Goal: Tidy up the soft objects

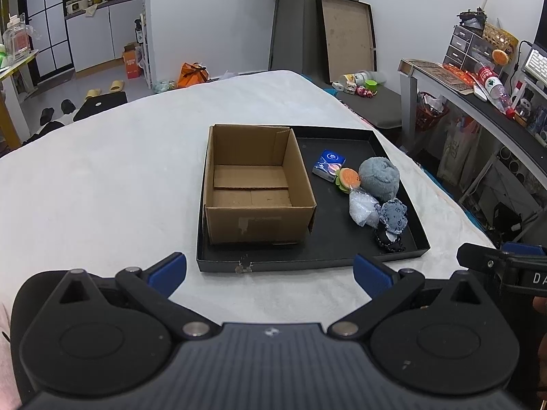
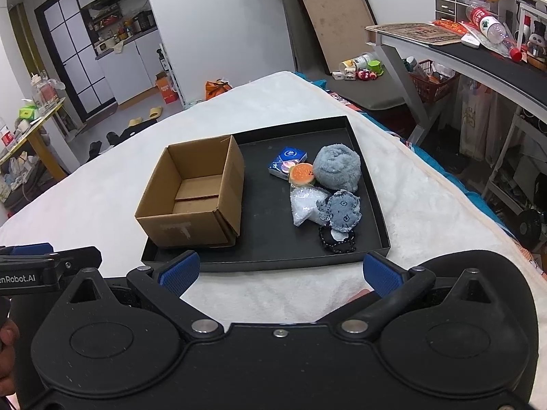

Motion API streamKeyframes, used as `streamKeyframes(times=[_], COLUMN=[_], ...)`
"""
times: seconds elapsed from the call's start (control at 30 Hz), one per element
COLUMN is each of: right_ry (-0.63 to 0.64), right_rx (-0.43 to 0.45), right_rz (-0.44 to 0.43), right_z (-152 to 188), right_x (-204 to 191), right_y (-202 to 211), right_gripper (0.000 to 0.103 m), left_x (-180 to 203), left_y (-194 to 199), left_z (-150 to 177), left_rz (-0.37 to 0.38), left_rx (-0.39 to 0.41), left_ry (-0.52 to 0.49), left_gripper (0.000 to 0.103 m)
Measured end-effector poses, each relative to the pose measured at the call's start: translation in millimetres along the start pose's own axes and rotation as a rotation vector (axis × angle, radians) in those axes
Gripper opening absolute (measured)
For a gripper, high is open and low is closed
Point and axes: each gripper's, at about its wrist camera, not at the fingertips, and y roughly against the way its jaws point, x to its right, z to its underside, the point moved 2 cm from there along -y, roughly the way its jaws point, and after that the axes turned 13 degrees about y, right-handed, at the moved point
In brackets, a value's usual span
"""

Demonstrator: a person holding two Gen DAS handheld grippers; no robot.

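- The left gripper (image 1: 270, 275) has its two blue fingers (image 1: 167, 273) spread wide apart, and it holds nothing.
- The right gripper (image 2: 280, 275) is spread wide too, and nothing sits between its blue fingers (image 2: 381, 276).
- Both grippers hang over a white fuzzy blanket (image 1: 102, 188), side by side, with the right one just past the left one's right finger.
- Right in front of both grippers lies a flat black tray (image 1: 307, 264), and its near wall sits just past the fingertips.
- A brown cardboard box (image 1: 256, 184) stands in the left part of the tray, ahead of the left gripper, open on top with nothing inside.
- The soft things lie in a bunch in the right part of the tray, ahead of the right gripper and beside the box but not touching it.
- The farthest one is a small blue pack (image 2: 287, 162).
- A little orange burger toy (image 2: 301, 172) leans on the pack's near side.
- A round grey fluffy ball (image 2: 336, 167) sits just right of the burger toy.
- A clear bag of white bits (image 2: 304, 205) lies nearer than the burger toy.
- A blue frilly cloth piece (image 2: 342, 212) touches the bag on its right.
- A black pouch with beads (image 2: 336, 239) lies closest to the right gripper, partly under the blue cloth.
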Motion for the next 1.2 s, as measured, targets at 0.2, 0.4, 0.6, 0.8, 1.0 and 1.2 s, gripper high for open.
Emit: streamKeyframes(times=[0.2,0.4,0.6,0.8,1.0,1.2], right_ry=[0.002,-0.001,-0.007,-0.016,-0.032,-0.051], right_rx=[0.001,0.001,-0.003,-0.006,-0.02,-0.028], right_rz=[0.003,0.006,0.007,0.011,0.019,0.024], right_z=[0,1,-1,-4,-9,-13], right_x=[-1,0,4,8,15,22], right_y=[0,-3,-8,-15,-29,-43], right_gripper=[0.103,0.103,0.103,0.103,0.103,0.103], left_x=[0,0,-2,-3,-5,-9], left_y=[0,-2,-9,-20,-33,-50], left_z=[0,0,-3,-7,-14,-23], left_rz=[0.0,-0.007,-0.008,-0.021,-0.04,-0.063], left_rx=[-0.001,-0.004,-0.012,-0.019,-0.024,-0.032], left_ry=[0.003,0.004,0.006,0.01,0.015,0.024], left_gripper=[0.103,0.103,0.103,0.103,0.103,0.103])
